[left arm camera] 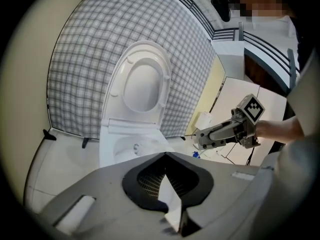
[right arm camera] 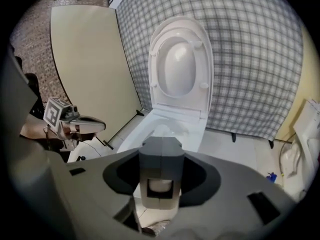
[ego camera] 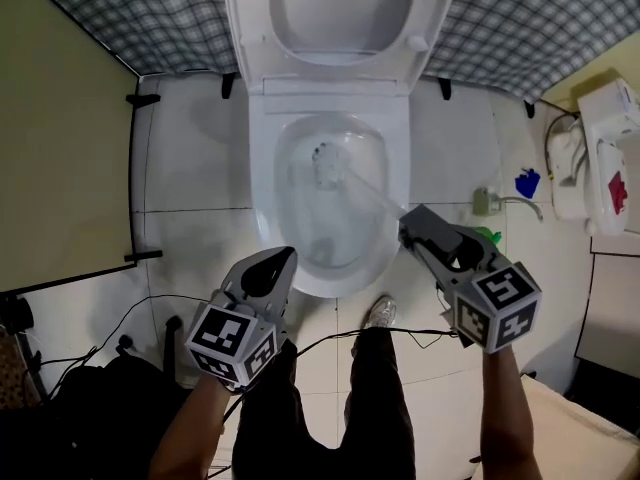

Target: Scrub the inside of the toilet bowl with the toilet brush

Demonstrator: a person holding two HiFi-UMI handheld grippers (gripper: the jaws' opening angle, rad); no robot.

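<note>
Checked wall (ego camera: 530, 28), cables (ego camera: 165, 297) on floor (ego camera: 190, 168), right gripper (ego camera: 408, 230) clamps toilet brush (ego camera: 328, 164), left gripper (ego camera: 285, 258) closed

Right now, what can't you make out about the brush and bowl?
- Head view: brush head blurred; contact with bowl unclear; lid cut by top edge.
- Right gripper view: right gripper blocks the brush head.
- Left gripper view: left gripper blocks the bowl's front.

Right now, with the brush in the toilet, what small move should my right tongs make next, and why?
Probably draw the toilet brush back along the toilet bowl wall toward you. The right tongs are clamped on its handle, and its head sits near the bowl's far end, so the near wall is a short stroke away.
</note>
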